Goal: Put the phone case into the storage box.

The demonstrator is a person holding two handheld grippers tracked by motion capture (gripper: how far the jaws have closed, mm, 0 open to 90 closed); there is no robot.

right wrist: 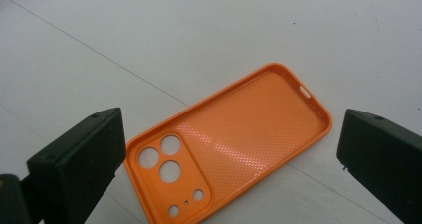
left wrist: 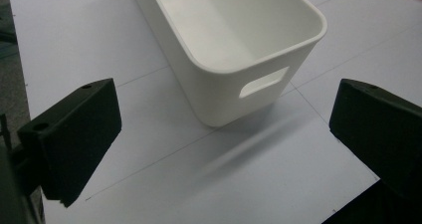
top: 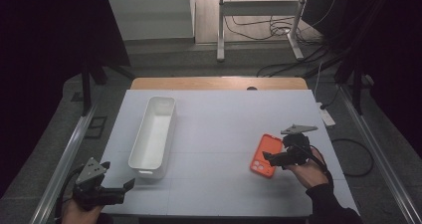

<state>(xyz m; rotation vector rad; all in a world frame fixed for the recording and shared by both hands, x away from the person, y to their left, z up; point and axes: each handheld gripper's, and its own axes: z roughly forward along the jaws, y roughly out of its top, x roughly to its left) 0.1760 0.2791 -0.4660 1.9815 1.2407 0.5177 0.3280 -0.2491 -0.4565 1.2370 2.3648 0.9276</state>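
My left gripper (top: 117, 188): jaws wide apart, empty, near the table's front edge, facing the bin's short end.
My right gripper (top: 278, 157): jaws spread, hovering over the orange phone case (top: 265, 155), nothing gripped.
Progress: case lies flat, inside up, not yet picked up.
White bin (top: 141, 144): empty, well apart from the case.
Obstacles: none between them.

No legible text (or labels)

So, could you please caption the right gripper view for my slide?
Open right hand-held gripper poised over an orange phone case lying inside-up on the white table.
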